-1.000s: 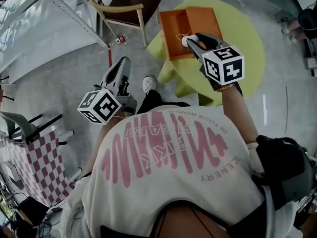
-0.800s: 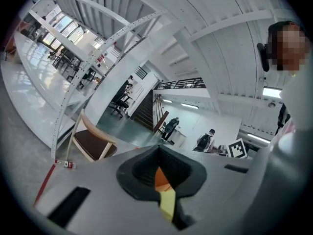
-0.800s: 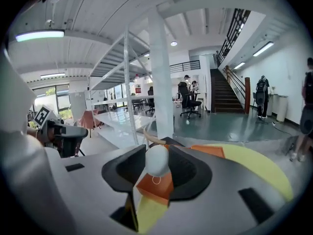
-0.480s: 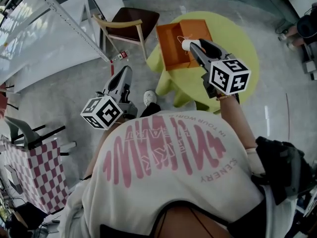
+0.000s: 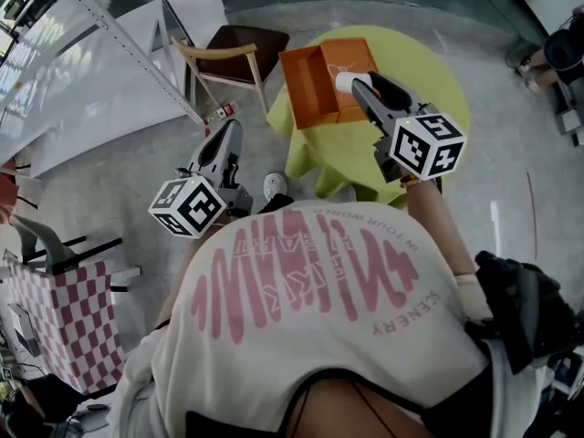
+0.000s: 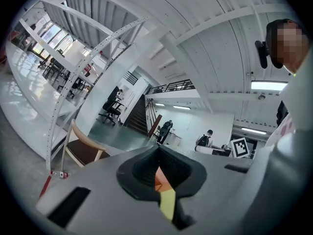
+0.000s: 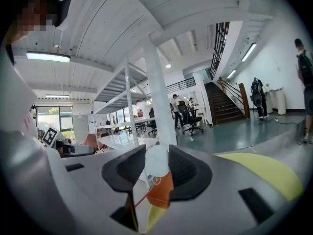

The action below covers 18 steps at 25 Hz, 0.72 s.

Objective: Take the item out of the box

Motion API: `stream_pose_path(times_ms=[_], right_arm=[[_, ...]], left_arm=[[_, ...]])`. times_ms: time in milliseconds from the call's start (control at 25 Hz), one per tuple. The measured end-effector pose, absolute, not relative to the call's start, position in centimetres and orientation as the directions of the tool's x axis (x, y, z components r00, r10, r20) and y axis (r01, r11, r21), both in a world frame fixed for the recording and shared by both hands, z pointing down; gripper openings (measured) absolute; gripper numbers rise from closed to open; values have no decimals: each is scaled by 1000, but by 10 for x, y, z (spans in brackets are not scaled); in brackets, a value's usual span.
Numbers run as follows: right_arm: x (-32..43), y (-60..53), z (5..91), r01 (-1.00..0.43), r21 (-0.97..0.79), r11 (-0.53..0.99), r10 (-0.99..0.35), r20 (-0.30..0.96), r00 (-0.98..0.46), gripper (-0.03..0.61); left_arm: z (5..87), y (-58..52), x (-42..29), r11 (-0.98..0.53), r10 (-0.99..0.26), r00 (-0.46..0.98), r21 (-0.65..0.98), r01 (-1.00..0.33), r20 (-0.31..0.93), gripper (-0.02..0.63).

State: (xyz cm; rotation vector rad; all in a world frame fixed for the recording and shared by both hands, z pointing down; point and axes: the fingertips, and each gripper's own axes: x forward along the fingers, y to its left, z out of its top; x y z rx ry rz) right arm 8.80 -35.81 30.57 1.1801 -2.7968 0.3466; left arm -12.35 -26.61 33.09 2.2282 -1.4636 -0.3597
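inside one hand-held gripper (image 7: 157, 173), one white item (image 5: 344, 81)

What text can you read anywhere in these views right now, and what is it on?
"SCENERY": pink print on the person's white T-shirt, upside down in the head view.
"IN YOUR WORLD": same T-shirt, second word uncertain.
Large pink lettering there: too stylised to read.
Orange box: thin mark, too small to read.
Right marker cube, left marker cube: patterns, no letters.
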Motion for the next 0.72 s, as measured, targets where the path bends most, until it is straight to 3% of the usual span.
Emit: stream_pose_path(times_ms=[720], right_arm=[[143,-279,310,-676,-337,656,-689,100,-718,147]], left_arm=[[329,-195,-81,-344,-910,412,476,-810,44,8]])
